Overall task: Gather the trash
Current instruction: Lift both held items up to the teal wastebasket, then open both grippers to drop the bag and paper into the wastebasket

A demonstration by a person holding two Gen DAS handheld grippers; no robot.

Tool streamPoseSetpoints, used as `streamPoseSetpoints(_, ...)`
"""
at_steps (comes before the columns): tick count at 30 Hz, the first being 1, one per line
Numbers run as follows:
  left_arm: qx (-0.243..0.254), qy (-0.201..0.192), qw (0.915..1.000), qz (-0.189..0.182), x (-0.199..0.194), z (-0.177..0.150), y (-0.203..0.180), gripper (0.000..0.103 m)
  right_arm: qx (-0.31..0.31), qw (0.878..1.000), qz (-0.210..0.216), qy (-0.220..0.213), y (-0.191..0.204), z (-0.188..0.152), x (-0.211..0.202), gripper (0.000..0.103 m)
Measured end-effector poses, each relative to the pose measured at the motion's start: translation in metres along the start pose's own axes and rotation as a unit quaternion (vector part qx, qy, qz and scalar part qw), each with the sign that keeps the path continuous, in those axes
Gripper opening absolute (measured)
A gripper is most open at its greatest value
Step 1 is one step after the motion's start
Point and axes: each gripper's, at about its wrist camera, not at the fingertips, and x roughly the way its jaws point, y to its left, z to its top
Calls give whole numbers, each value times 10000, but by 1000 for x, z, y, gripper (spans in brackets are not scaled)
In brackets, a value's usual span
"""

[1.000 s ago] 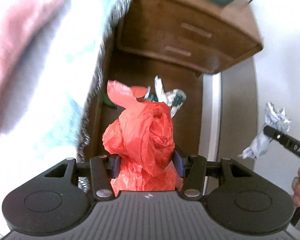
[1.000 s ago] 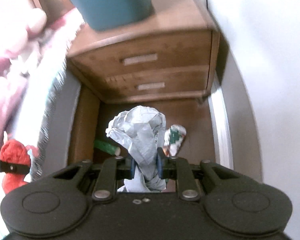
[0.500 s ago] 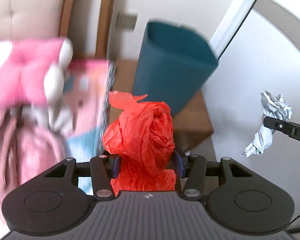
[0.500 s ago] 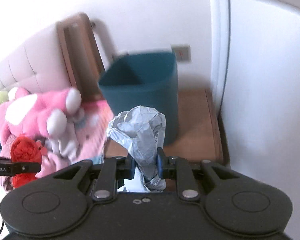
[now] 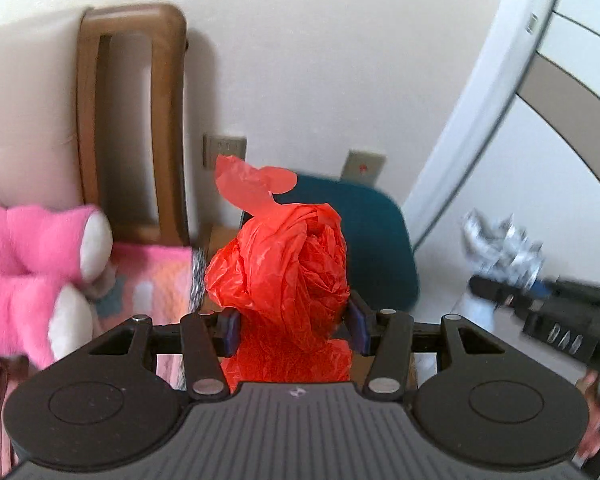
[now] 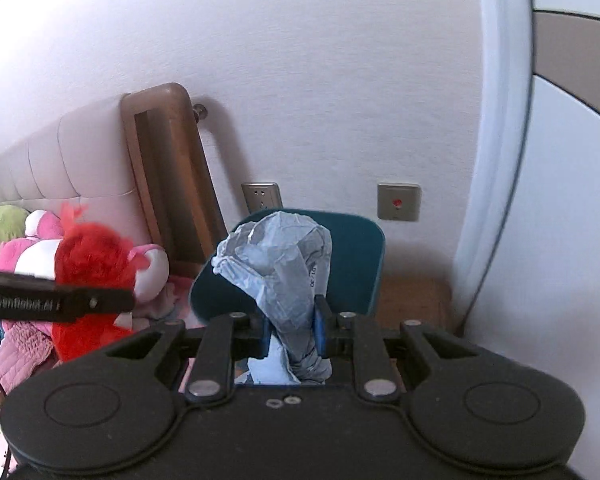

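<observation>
The left gripper clamps a red plastic bag; the right gripper pinches crumpled grey paper. The teal bin sits just beyond both sets of fingertips (mouth tilted toward them). Carry each wad fully over the rim before releasing.

White lettering "GenRobot.AI" along the black finger of the left gripper at the left edge, blurred white letters "DAS" on the side of the right gripper at the right, small dark print on the crumpled grey paper, too small to read
</observation>
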Motion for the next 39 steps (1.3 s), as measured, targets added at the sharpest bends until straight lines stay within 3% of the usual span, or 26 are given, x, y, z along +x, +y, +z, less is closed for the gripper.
streamPoseSetpoints(7,-78,-316,9987,383,40,59,-24,50,-91,9998,88,151,-13,31,52,19)
streamPoseSetpoints(11,-14,-214,9985,510,70,79,-35,50,-101,9994,104,308,-20,36,82,19)
streamPoseSetpoints(18,-5,494,9969,607,134,74,-43,50,-330,9960,131,816,-23,24,131,19)
streamPoseSetpoints(23,85,1176,9907,686,178,59,-43,51,-580,9902,224,1254,-20,16,153,23)
streamPoseSetpoints(28,227,1566,9844,770,203,44,-48,53,-721,9863,257,1464,-20,10,160,26)
streamPoseSetpoints(33,98,1693,9827,748,216,39,-40,70,-785,9852,303,1490,-21,4,159,36)
streamPoseSetpoints(39,-110,1598,9849,658,211,37,-28,74,-848,9861,362,1384,-22,0,153,50)
